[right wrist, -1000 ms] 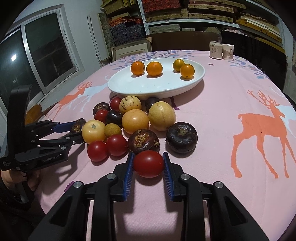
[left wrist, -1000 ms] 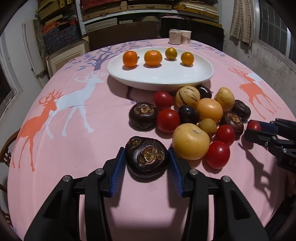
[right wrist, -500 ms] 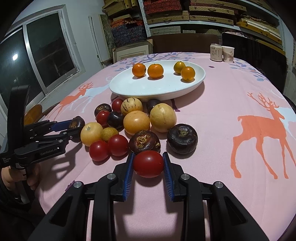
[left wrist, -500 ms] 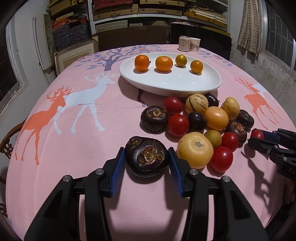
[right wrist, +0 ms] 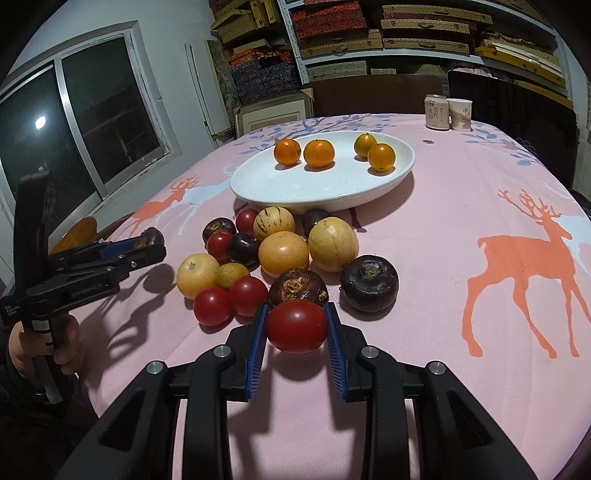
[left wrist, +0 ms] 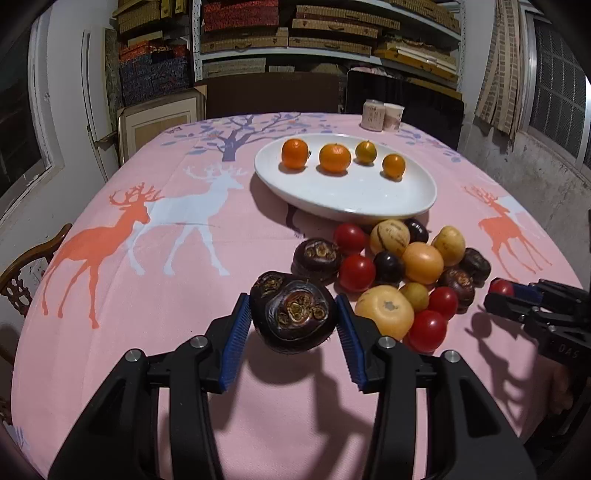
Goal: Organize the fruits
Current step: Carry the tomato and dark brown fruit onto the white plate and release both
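Left tongs (left wrist: 291,319) clamped on a dark wrinkled fruit (left wrist: 293,312), lifted above the table (left wrist: 147,295); right tongs (right wrist: 295,328) gripping a red tomato (right wrist: 296,326); fruit pile (right wrist: 284,251) and white plate (right wrist: 295,184) just ahead

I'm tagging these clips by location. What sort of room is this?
Probably a home dining room doubling as storage: a table under a pink deer-print tablecloth, a wooden chair at its edge, and wall shelves stacked with flat woven boxes. A drink can and paper cup stand on the table.
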The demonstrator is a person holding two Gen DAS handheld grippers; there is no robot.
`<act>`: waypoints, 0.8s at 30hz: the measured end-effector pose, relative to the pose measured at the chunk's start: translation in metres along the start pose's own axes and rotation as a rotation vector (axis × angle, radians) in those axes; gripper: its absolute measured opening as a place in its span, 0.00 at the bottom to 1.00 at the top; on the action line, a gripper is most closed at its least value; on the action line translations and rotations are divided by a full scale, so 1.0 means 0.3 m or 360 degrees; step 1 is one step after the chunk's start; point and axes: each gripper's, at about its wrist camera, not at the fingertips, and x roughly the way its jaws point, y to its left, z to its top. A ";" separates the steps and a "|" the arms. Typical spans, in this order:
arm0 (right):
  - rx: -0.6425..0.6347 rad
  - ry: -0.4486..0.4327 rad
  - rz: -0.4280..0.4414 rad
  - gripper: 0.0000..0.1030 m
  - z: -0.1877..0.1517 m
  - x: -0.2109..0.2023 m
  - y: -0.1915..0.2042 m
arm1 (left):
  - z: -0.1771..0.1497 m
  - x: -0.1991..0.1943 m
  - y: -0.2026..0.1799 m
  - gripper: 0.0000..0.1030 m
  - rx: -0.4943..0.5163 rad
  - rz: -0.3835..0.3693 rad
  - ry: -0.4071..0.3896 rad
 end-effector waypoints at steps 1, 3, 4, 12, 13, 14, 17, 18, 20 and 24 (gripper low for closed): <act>0.0005 -0.0003 0.0007 0.30 0.001 -0.001 -0.005 | 0.005 -0.009 0.000 0.44 0.0002 -0.0003 -0.0011; 0.0020 -0.0010 0.0028 0.30 0.003 -0.005 -0.011 | 0.013 -0.025 -0.004 0.44 0.0005 -0.0009 -0.0031; 0.0033 -0.0009 0.0038 0.30 0.003 -0.007 -0.015 | 0.019 -0.031 -0.007 0.44 0.0009 -0.0014 -0.0038; -0.0026 -0.0083 0.0068 0.30 0.100 -0.106 0.008 | 0.121 -0.063 -0.032 0.44 0.0078 -0.0058 -0.0094; -0.0051 -0.0113 0.0069 0.30 0.138 -0.128 0.013 | 0.149 -0.057 -0.035 0.44 0.0084 -0.0068 -0.0100; -0.0073 -0.0138 0.0063 0.30 0.176 -0.142 0.015 | 0.175 -0.049 -0.037 0.44 0.0087 -0.0082 -0.0101; -0.0091 -0.0182 0.0046 0.30 0.307 -0.146 -0.002 | 0.276 0.012 -0.045 0.44 0.0100 -0.0118 -0.0084; -0.0085 -0.0184 0.0054 0.30 0.350 -0.135 -0.010 | 0.307 0.040 -0.047 0.44 0.0101 -0.0126 -0.0075; -0.0072 -0.0169 0.0048 0.30 0.441 -0.083 -0.032 | 0.372 0.117 -0.050 0.44 0.0088 -0.0147 -0.0036; -0.0047 -0.0079 0.0031 0.30 0.554 0.068 -0.072 | 0.460 0.253 -0.055 0.44 0.0084 -0.0158 0.0013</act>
